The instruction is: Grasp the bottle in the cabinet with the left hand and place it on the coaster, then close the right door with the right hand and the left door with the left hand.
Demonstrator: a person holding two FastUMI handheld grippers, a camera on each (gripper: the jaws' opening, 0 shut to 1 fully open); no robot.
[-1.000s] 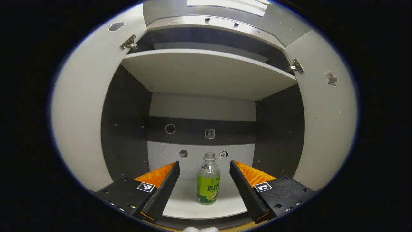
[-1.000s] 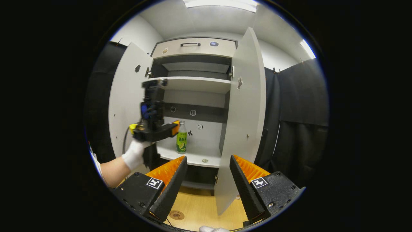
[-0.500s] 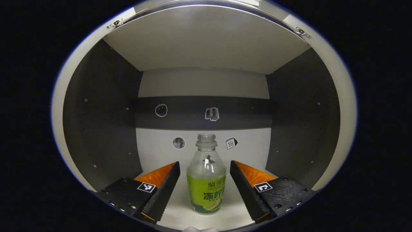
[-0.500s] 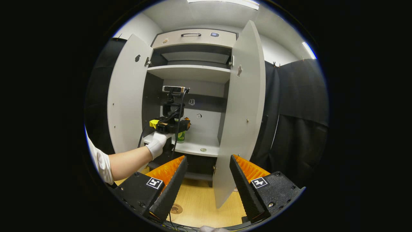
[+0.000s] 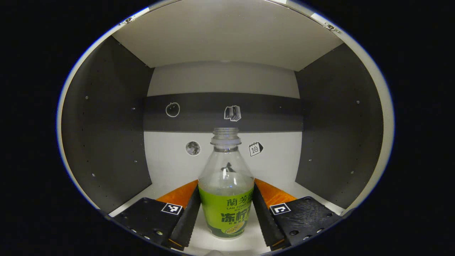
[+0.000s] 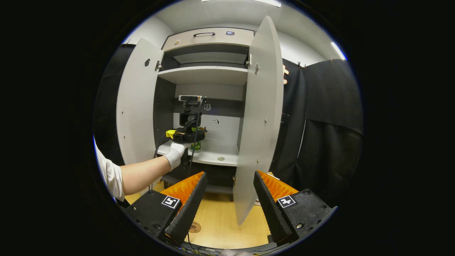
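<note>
A clear bottle [image 5: 226, 199] with a green label and no cap stands upright on the cabinet's lower shelf [image 5: 305, 189]. My left gripper [image 5: 226, 184] has a finger against each side of the label, shut on it. In the right gripper view, the left gripper [image 6: 192, 136] is held inside the cabinet by a white-gloved hand [image 6: 175, 155], with the bottle [image 6: 195, 145] partly hidden behind it. My right gripper [image 6: 229, 174] hangs open in front of the cabinet with nothing between its fingers. A round coaster [image 6: 194, 227] lies on the wooden table [image 6: 220, 227] below.
Both cabinet doors stand open: the left door [image 6: 137, 106] and the right door [image 6: 257, 121], whose edge comes down close ahead of my right gripper. A small round object [image 6: 221, 158] lies on the lower shelf. Another shelf [image 6: 202, 75] and a drawer [image 6: 209, 35] sit above.
The left gripper has pushed deeper into the cabinet and its fingers have closed in onto the bottle. The right gripper has shifted slightly and stays open.
</note>
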